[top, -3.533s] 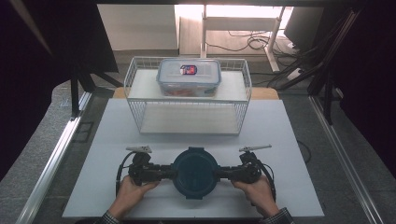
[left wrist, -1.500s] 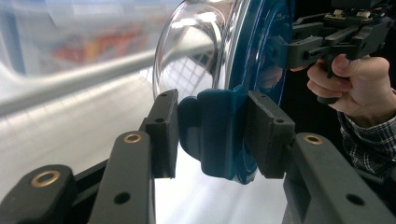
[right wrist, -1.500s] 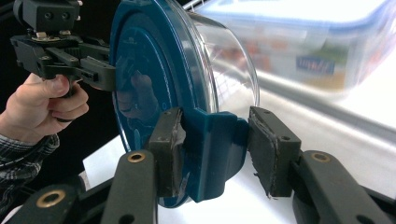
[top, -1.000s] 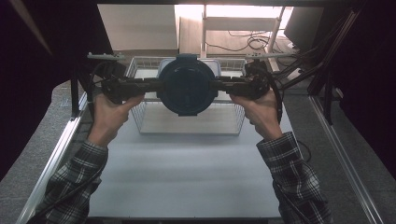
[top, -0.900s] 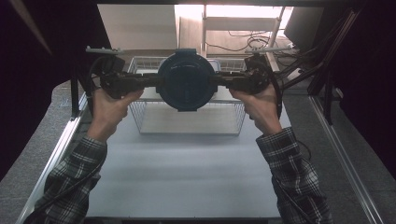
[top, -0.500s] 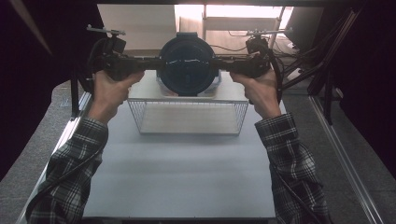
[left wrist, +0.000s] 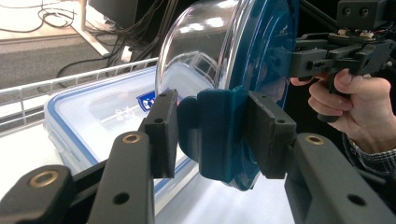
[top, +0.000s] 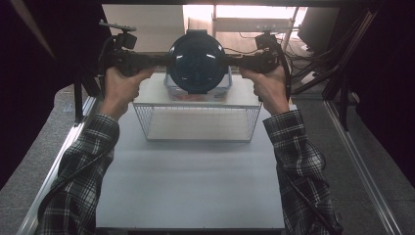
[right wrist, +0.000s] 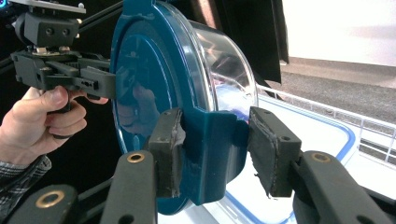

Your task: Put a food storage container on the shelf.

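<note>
Round bowl (top: 197,62) with blue lid, carried tipped on edge, lid facing the person, clear dome facing away. Held aloft between both hands, above the wire basket (top: 198,122) at the far side of the table (top: 191,181).

Left claw (top: 159,58) pinches the lid's left latch tab (left wrist: 219,135); both pads flank the tab and look pressed to it. Right claw (top: 235,59) pinches the opposite tab (right wrist: 212,149) the same way. The grip axis runs level, left to right across the basket.

Inside the basket sits a flat box (left wrist: 107,116) with a blue-rimmed clear lid, directly below and just beyond the bowl (near, not touching, as far as the gripper views show).

Judgement: next move likely a lowering toward the box or basket. Bowl is centred between the hands, neither nearer; both must descend together or it twists on the tabs.
</note>
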A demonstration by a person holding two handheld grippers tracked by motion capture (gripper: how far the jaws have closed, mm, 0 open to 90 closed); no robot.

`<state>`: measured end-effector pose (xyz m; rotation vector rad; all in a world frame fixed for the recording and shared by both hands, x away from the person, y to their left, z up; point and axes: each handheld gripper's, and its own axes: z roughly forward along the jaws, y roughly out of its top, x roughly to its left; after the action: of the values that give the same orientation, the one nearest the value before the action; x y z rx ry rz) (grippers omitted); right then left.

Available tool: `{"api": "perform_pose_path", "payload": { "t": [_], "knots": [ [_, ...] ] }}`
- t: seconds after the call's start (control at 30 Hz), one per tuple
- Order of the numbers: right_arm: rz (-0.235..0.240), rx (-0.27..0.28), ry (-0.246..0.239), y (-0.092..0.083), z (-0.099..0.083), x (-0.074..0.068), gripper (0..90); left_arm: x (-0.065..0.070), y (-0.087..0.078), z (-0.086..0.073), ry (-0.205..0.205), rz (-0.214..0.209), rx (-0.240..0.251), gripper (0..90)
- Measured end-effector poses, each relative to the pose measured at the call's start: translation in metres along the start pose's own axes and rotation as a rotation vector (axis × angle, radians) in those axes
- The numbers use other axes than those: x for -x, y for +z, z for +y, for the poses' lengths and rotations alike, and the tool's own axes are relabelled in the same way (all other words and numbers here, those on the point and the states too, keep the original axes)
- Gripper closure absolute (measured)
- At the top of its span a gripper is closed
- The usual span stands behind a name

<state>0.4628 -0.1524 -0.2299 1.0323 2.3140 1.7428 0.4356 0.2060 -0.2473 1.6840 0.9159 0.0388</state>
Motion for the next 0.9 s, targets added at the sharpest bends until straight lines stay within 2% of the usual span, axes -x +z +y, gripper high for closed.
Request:
{"api": "perform_pose_path", "payload": {
  "t": [0.1,0.17,0.33,0.43,0.47,0.5,0.53,0.57,0.63,0.67,0.73,0.9],
  "knots": [
    [-0.006,-0.004,0.006,0.004,0.000,0.003,55.5,-0.004,0.003,0.000,-0.002,0.012,0.001,56.4],
    [-0.008,-0.003,0.008,0.005,-0.001,0.005,55.5,-0.006,0.003,0.000,-0.009,0.006,0.008,56.3],
    [-0.004,0.020,0.023,0.009,-0.001,0.009,54.9,-0.007,0.004,0.000,-0.007,0.027,0.039,55.4],
    [-0.004,0.032,0.029,0.010,-0.002,0.010,54.1,-0.007,0.005,0.000,-0.013,0.022,0.052,55.4],
    [-0.063,0.031,0.003,0.010,-0.002,0.007,57.1,-0.001,0.008,0.001,0.011,0.054,0.058,54.3],
    [-0.063,0.031,0.003,0.010,-0.002,0.007,57.1,-0.001,0.008,0.001,0.011,0.054,0.058,52.5],
    [-0.101,0.026,-0.009,0.011,-0.001,0.005,56.3,0.001,0.009,0.003,0.011,0.061,0.050,52.5],
    [-0.155,0.000,-0.027,0.013,-0.001,0.004,57.2,0.000,0.011,0.005,-0.015,0.054,0.054,49.8],
    [-0.128,-0.002,-0.015,0.013,-0.002,0.006,60.9,-0.005,0.012,0.006,-0.053,0.061,0.054,48.0],
    [-0.123,-0.004,-0.015,0.014,-0.003,0.006,61.6,-0.005,0.012,0.006,-0.053,0.061,0.054,47.9],
    [-0.156,-0.022,-0.038,0.017,-0.003,0.004,60.3,-0.013,0.014,0.005,-0.086,0.040,0.049,47.9],
    [-0.164,-0.009,-0.027,0.020,-0.003,0.003,59.8,-0.026,0.017,0.005,-0.150,0.006,0.048,47.5]
  ]
}}
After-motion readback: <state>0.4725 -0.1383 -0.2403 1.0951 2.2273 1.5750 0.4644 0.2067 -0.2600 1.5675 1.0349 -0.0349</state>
